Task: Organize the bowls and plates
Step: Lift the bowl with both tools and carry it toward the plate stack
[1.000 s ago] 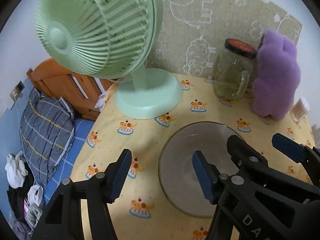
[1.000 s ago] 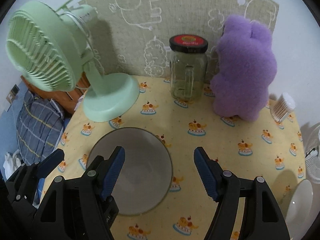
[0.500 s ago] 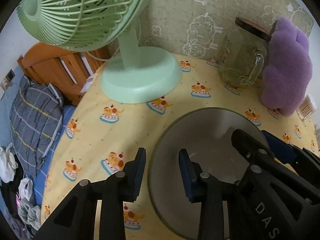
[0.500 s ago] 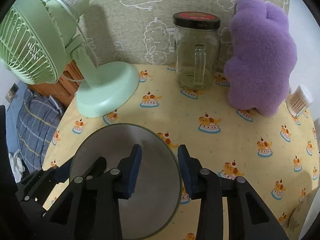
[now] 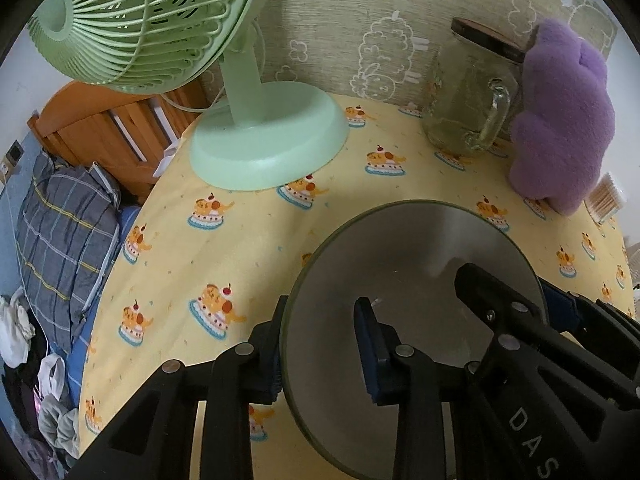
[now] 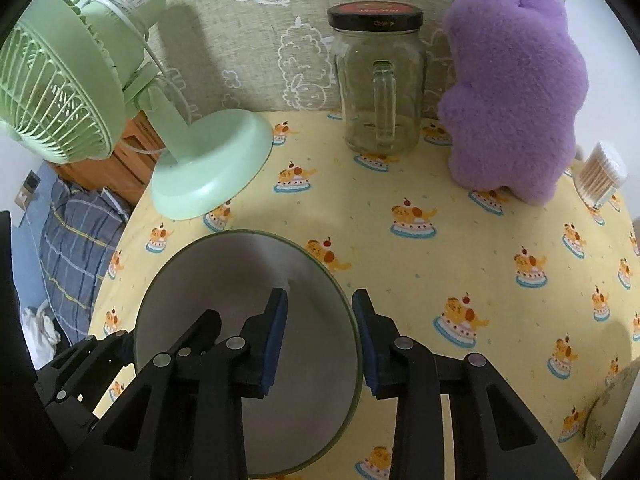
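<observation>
A grey bowl with a green rim (image 5: pixel 420 264) (image 6: pixel 240 280) sits on the yellow cake-print tablecloth (image 6: pixel 400 264). My left gripper (image 5: pixel 322 354) straddles its left rim, one blue pad outside the wall and one inside, shut on it. My right gripper (image 6: pixel 318 336) straddles the opposite rim, its outer pad against the edge and its inner pad in the bowl. Its jaws are closing with the wall between them. A pale plate's edge (image 6: pixel 612 404) shows at the bottom right of the right wrist view.
Behind the bowl stand a green desk fan (image 6: pixel 208 172), a lidded glass jar with a handle (image 6: pixel 380 80), a purple plush toy (image 6: pixel 512 88) and a tub of cotton swabs (image 6: pixel 600 176). The table's left edge drops to a bed with a checked pillow (image 5: pixel 64 216).
Both grippers have come down over the bowl. Their jaws went from wide apart to narrow on either rim, and the bowl now fills more of each view.
</observation>
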A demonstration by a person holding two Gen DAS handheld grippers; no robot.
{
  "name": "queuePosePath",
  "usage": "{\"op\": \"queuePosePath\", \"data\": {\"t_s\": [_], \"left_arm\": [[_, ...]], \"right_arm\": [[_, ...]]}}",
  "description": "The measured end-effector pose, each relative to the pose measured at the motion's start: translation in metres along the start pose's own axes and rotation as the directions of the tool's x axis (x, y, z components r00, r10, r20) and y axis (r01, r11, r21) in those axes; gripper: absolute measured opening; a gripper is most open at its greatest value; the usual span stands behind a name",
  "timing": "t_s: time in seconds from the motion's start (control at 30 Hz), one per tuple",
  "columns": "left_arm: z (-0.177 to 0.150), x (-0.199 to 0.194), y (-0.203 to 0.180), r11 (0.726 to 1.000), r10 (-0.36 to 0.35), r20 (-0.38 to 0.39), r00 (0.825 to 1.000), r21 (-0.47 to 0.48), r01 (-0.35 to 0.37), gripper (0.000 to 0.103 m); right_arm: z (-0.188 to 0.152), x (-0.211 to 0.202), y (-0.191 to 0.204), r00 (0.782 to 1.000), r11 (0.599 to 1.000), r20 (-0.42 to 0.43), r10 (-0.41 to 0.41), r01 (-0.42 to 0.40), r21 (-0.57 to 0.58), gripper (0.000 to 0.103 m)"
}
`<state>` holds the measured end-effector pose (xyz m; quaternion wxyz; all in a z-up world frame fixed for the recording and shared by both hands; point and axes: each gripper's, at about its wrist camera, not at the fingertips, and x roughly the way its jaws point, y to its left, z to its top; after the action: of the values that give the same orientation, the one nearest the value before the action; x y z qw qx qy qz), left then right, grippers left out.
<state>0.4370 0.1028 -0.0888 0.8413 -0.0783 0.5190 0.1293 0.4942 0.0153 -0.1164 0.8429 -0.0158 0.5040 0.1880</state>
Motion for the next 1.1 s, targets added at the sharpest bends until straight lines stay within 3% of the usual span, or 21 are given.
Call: {"op": "queuePosePath", "data": {"t_s": [0.3, 1.1], "left_arm": [[-0.015, -0.028, -0.009, 0.999, -0.002, 0.002, 1.0, 0.032, 0.002, 0.03], [-0.066, -0.149, 0.004, 0.984, -0.094, 0.116, 0.989, 0.16, 0.075, 0.03]], "right_arm": [[-0.016, -0.028, -0.004, 1.0, 1.0, -0.019, -0.004, 0.005, 0.022, 0.037], [-0.077, -0.161, 0.022, 0.992, 0.991, 0.097, -0.081, 0.07, 0.111, 0.037]]}}
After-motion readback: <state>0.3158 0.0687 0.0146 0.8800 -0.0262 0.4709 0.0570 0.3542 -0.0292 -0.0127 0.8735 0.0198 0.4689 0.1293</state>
